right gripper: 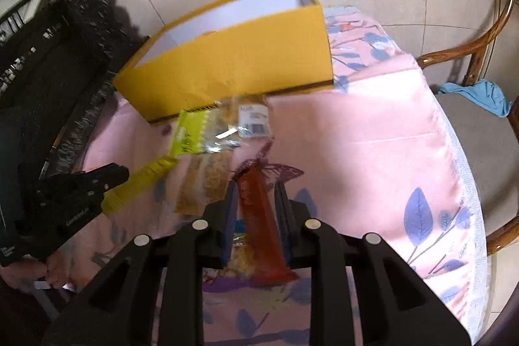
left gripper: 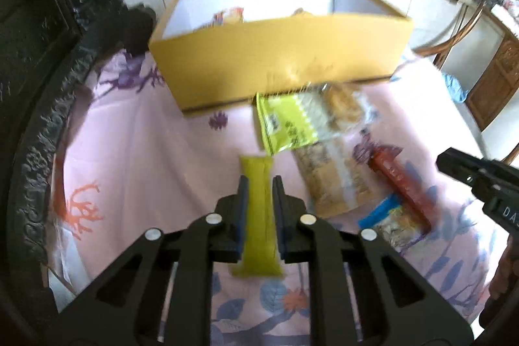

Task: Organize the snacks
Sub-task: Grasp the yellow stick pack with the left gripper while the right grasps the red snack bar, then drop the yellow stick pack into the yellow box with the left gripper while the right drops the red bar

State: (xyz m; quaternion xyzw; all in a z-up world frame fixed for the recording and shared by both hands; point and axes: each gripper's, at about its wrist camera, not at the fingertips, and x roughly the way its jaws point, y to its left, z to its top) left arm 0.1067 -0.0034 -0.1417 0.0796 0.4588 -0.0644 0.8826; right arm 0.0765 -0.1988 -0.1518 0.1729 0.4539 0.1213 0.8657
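A: Is the yellow box (left gripper: 282, 67) full yet?

B: No. A few snacks sit inside. The left gripper (left gripper: 260, 184) squeezes a green bar (left gripper: 259, 216), and the right gripper (right gripper: 254, 188) squeezes a red bar (right gripper: 259, 216). Three packets wait on the pink cloth (right gripper: 356, 151).

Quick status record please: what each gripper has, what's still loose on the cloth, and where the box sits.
left gripper: jaws closed on olive-green snack stick
right gripper: jaws around red snack stick, grip unclear
yellow box: open, behind the snacks, some packets inside
loose on cloth: lime-green packet, clear cracker packs, blue-edged packet
surface: pink floral cloth
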